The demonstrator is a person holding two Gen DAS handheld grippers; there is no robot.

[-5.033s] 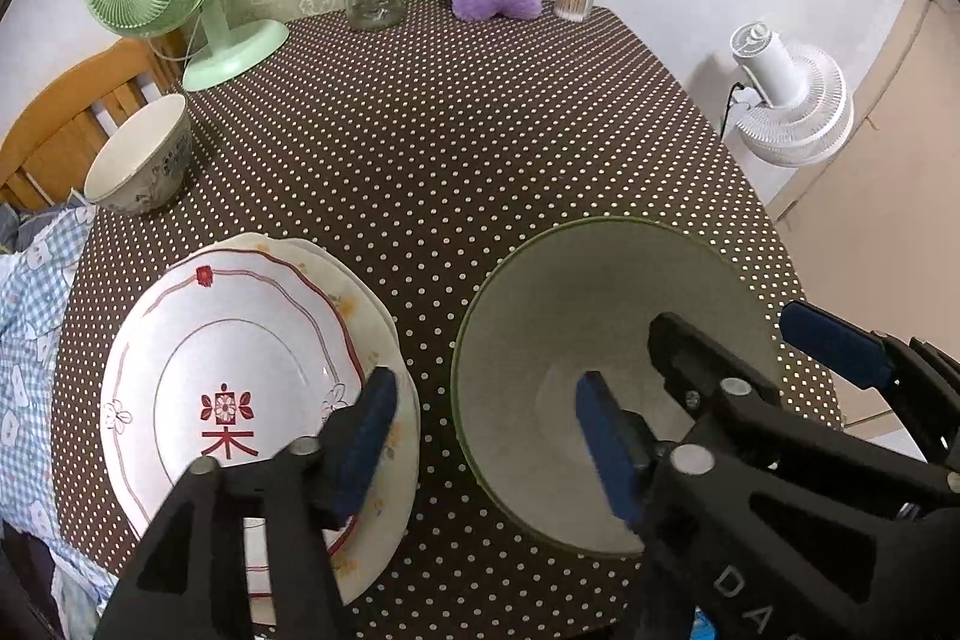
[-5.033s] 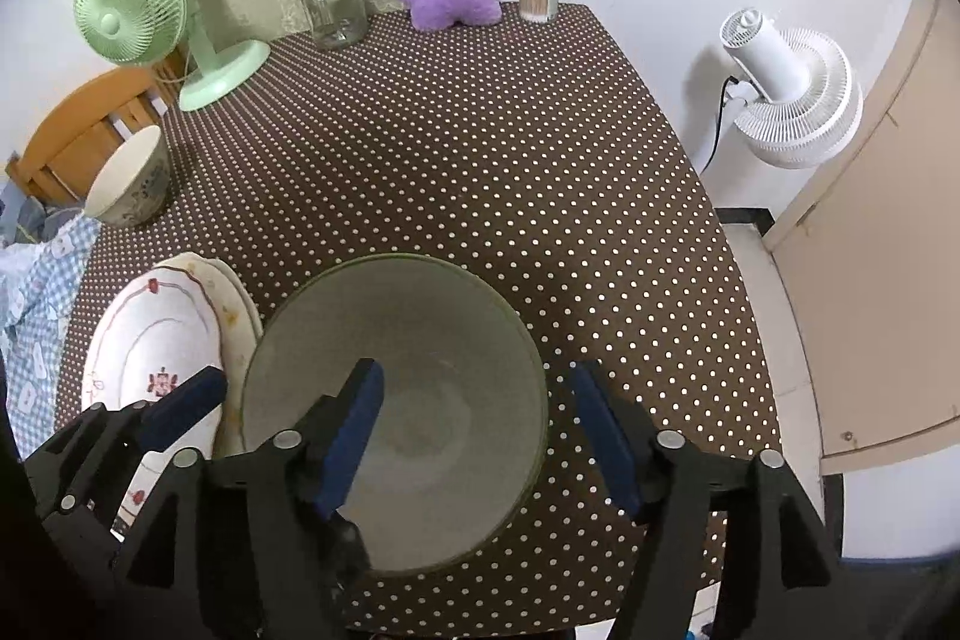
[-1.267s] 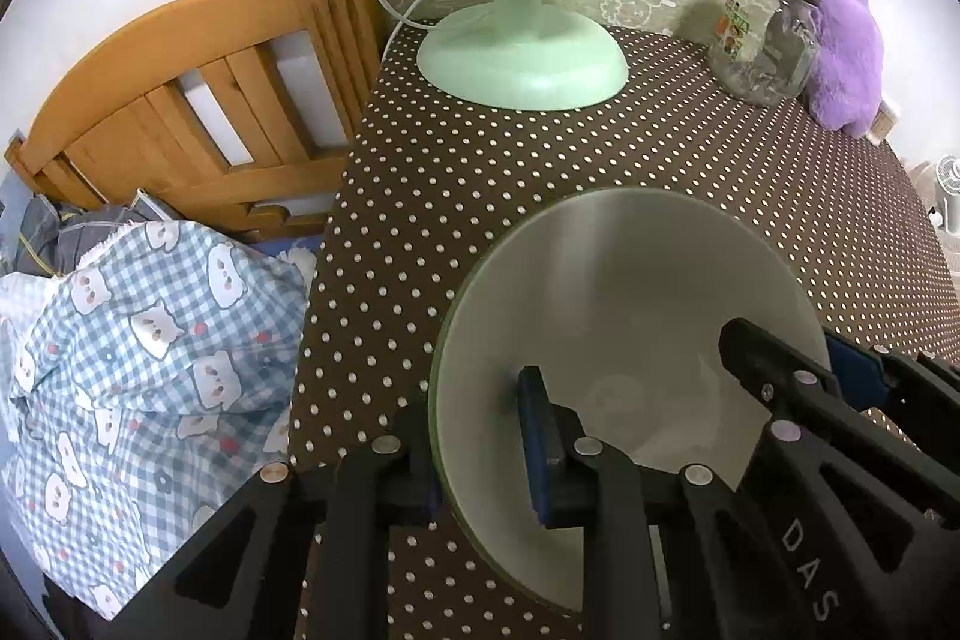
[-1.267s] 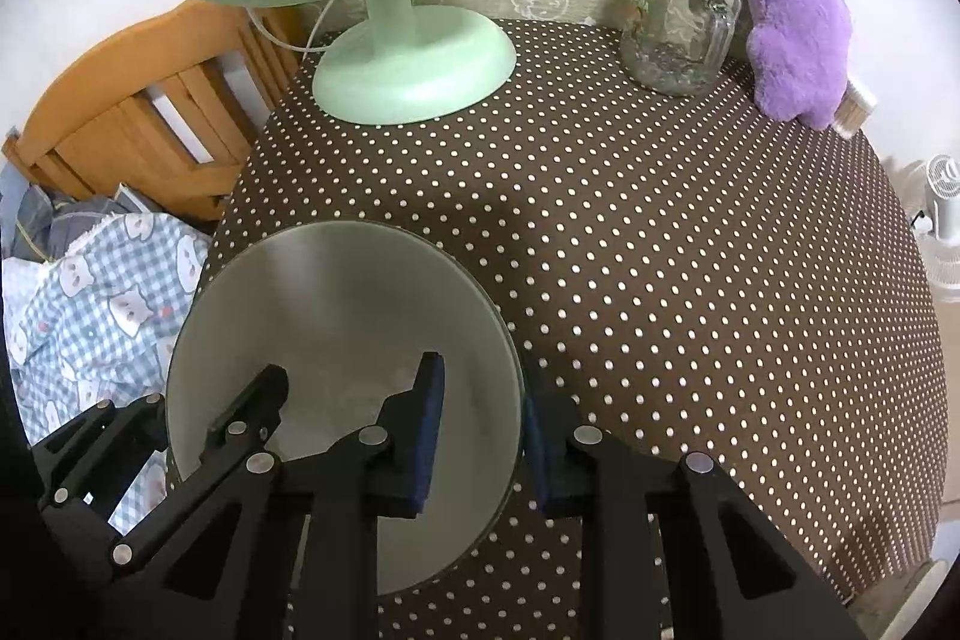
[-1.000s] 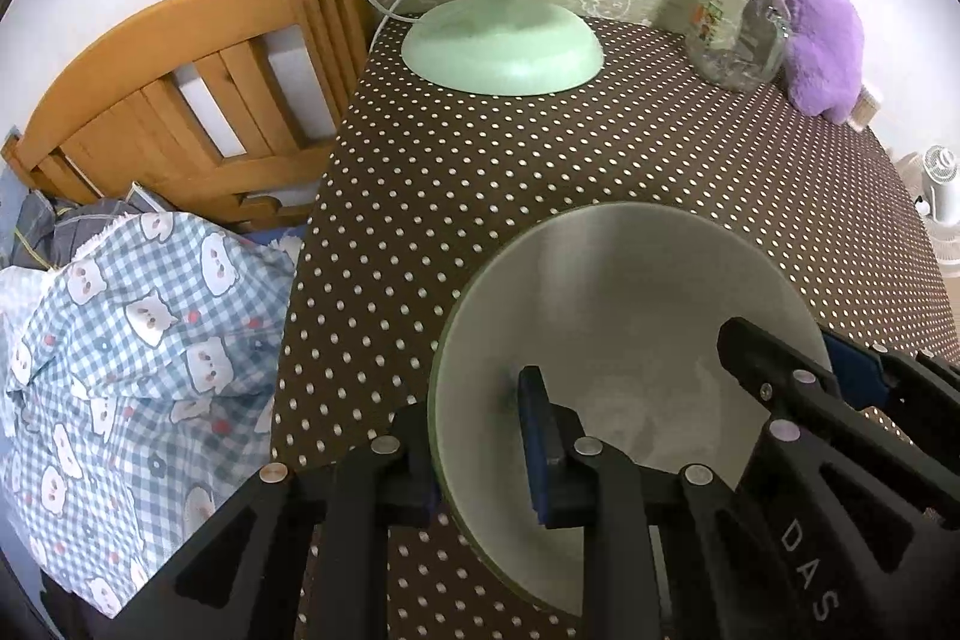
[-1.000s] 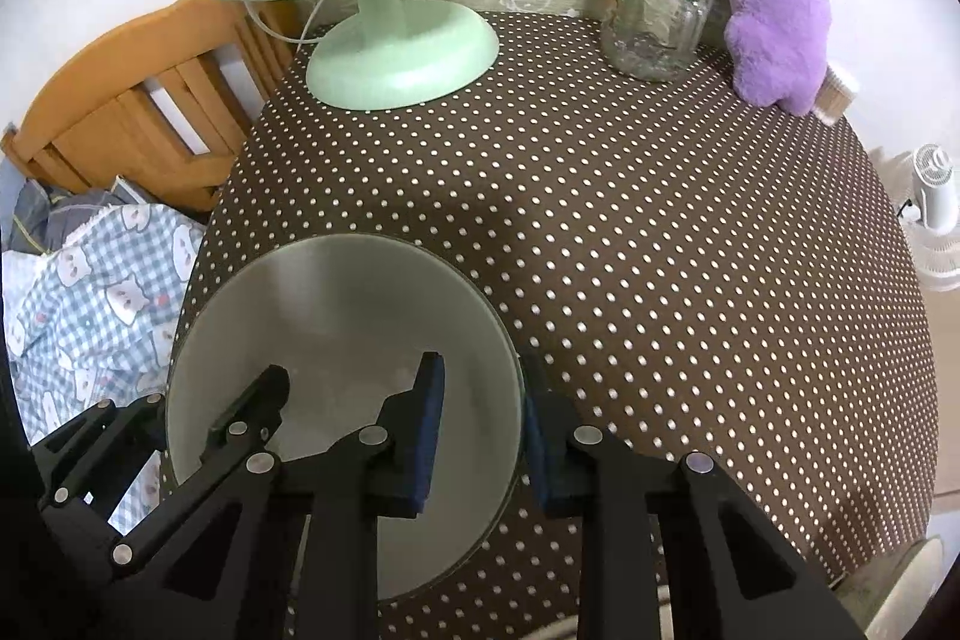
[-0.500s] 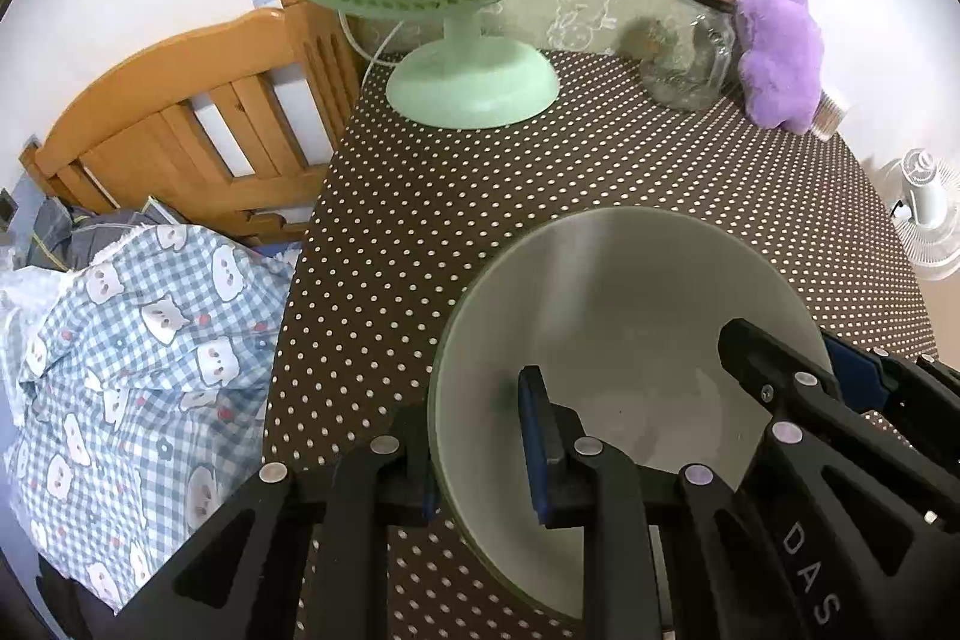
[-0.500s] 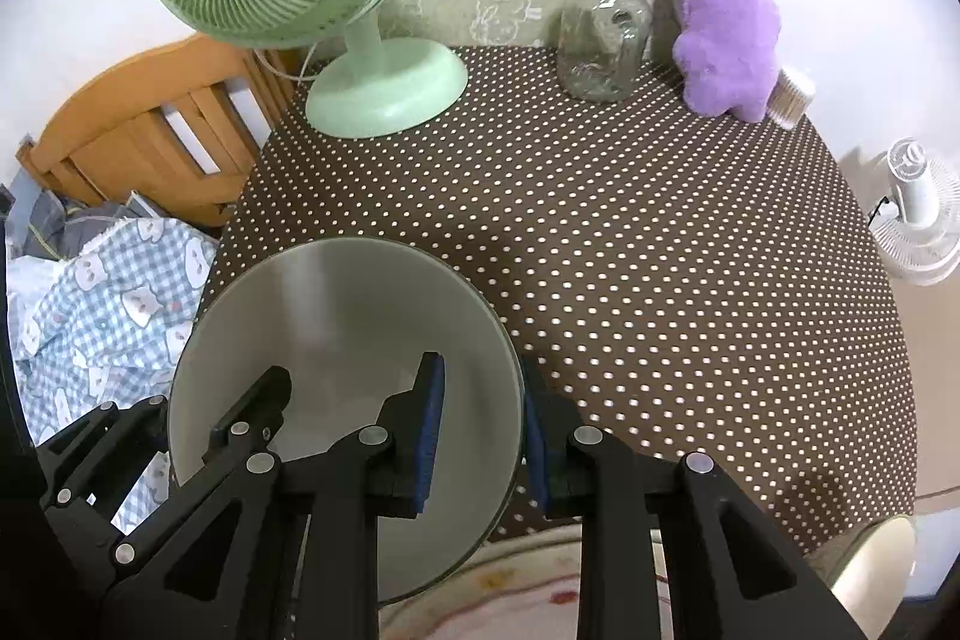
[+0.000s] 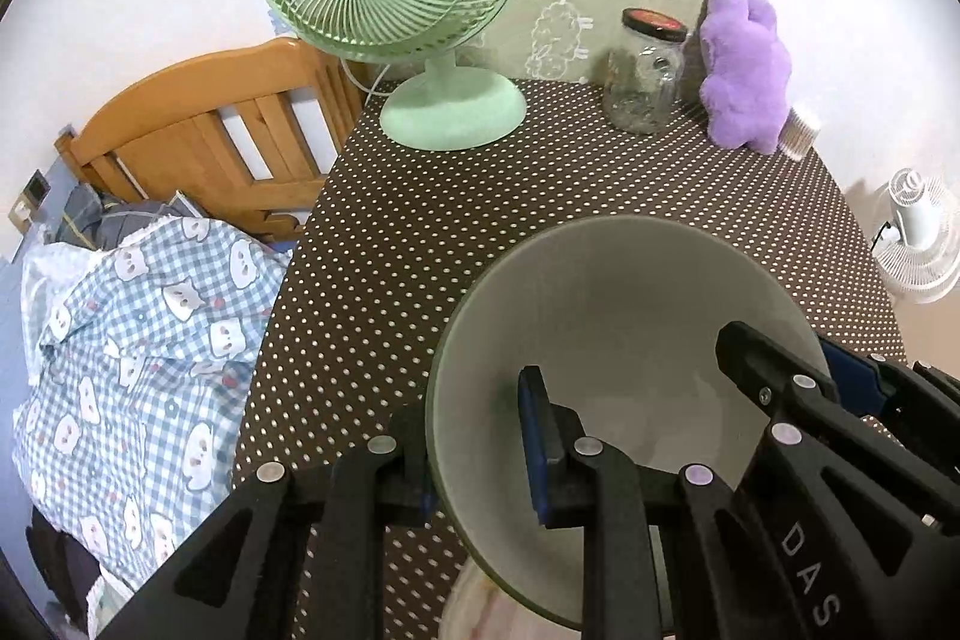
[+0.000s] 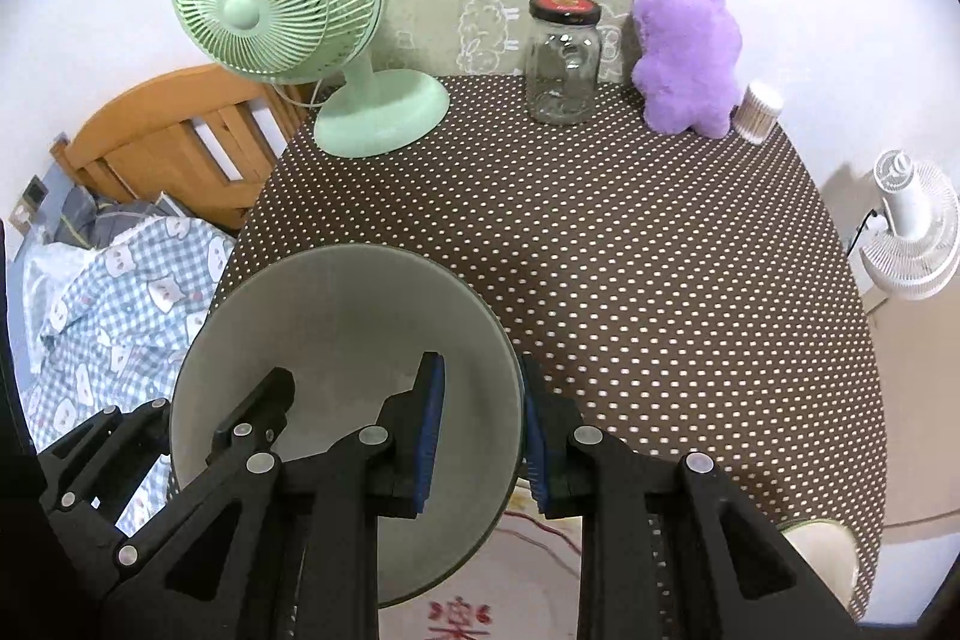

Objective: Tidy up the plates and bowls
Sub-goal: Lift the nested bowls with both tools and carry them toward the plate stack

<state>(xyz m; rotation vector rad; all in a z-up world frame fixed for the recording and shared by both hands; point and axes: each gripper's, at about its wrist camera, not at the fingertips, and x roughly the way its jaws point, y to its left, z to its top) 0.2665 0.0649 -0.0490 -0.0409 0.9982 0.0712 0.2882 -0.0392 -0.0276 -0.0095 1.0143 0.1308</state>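
Note:
A large pale green bowl (image 9: 624, 304) (image 10: 342, 316) hangs in the air above the brown dotted table (image 10: 630, 244), held by both grippers. My left gripper (image 9: 474, 451) is shut on its left rim. My right gripper (image 10: 480, 430) is shut on its right rim. Below the bowl, at the bottom of the right wrist view, lies the white plate with red markings (image 10: 522, 592); a sliver of it also shows in the left wrist view (image 9: 474, 604). A small cream bowl (image 10: 822, 550) sits at the lower right table edge.
A green table fan (image 10: 288, 10), a glass jar (image 10: 564, 64), a purple plush toy (image 10: 690, 52) and a small container of sticks (image 10: 759, 112) stand along the table's far edge. A wooden chair (image 9: 204, 124) and checked cloth (image 9: 132, 340) lie left; a white floor fan (image 10: 906, 232) stands right.
Both grippers, shut on the green bowl, have lifted and drawn back toward the near edge. The fan and jar look farther away, and the plate and cream bowl have come into view below.

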